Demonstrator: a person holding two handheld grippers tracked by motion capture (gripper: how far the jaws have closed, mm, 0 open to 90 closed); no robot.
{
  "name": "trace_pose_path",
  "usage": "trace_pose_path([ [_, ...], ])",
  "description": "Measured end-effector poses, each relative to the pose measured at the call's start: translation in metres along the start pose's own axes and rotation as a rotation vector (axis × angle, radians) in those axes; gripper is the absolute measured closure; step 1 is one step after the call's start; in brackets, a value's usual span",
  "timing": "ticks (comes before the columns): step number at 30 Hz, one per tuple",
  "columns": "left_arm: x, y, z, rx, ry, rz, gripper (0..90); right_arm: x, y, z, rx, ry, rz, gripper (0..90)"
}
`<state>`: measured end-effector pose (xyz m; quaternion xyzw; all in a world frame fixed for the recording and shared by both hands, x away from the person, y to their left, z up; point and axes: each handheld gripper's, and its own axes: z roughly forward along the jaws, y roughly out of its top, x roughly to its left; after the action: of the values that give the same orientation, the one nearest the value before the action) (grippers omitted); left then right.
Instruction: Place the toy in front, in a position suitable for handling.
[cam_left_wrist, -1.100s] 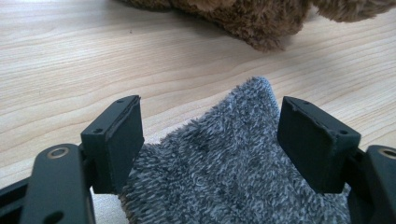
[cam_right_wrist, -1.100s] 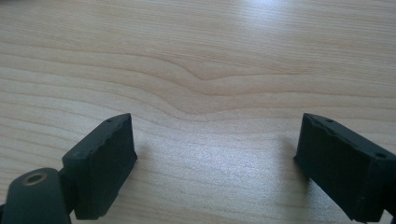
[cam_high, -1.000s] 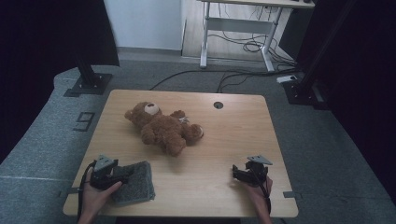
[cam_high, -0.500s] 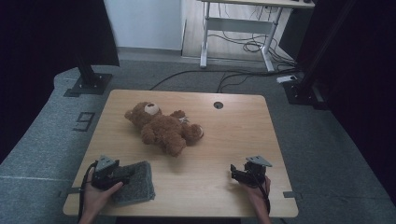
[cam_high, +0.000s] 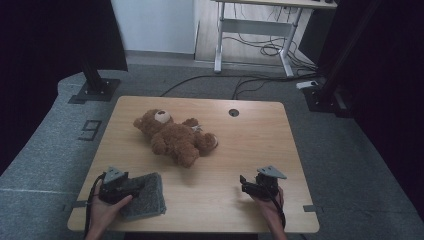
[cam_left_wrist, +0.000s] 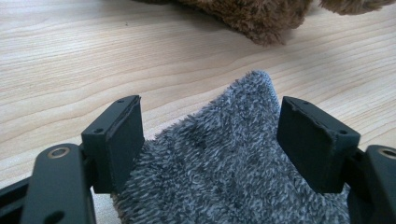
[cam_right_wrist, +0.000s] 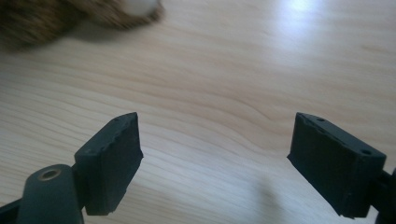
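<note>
Grey cloth (cam_left_wrist: 233, 168) under left hand-held gripper (cam_left_wrist: 210, 140) (untouched).

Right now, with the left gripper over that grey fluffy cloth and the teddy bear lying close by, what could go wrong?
1. The left gripper stands open with the grey cloth between its pads, not pinched; closing may catch just loose pile, so the cloth could slip out.
2. The cloth lies near the table's front edge; a drag might pull it off.
3. The right gripper is open over bare wood, facing the teddy bear; a sweep could nudge it.
</note>
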<state>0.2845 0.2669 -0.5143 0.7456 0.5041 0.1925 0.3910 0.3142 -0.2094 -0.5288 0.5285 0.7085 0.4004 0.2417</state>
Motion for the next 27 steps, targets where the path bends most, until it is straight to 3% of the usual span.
trace_pose_path([
  [7, 0.001, 0.0, -0.001, -0.001, -0.003, -0.003, 23.3, 0.023, 0.015, -0.001, -0.038, 0.063, -0.044, 18.3],
  [14, -0.001, 0.0, 0.001, 0.003, -0.009, 0.0, 23.3, 0.053, 0.044, 0.008, -0.084, 0.144, -0.066, 19.3],
  [27, 0.001, -0.001, 0.001, 0.004, -0.011, -0.007, 23.4, 0.096, 0.078, 0.035, -0.074, 0.231, -0.109, 19.1],
])
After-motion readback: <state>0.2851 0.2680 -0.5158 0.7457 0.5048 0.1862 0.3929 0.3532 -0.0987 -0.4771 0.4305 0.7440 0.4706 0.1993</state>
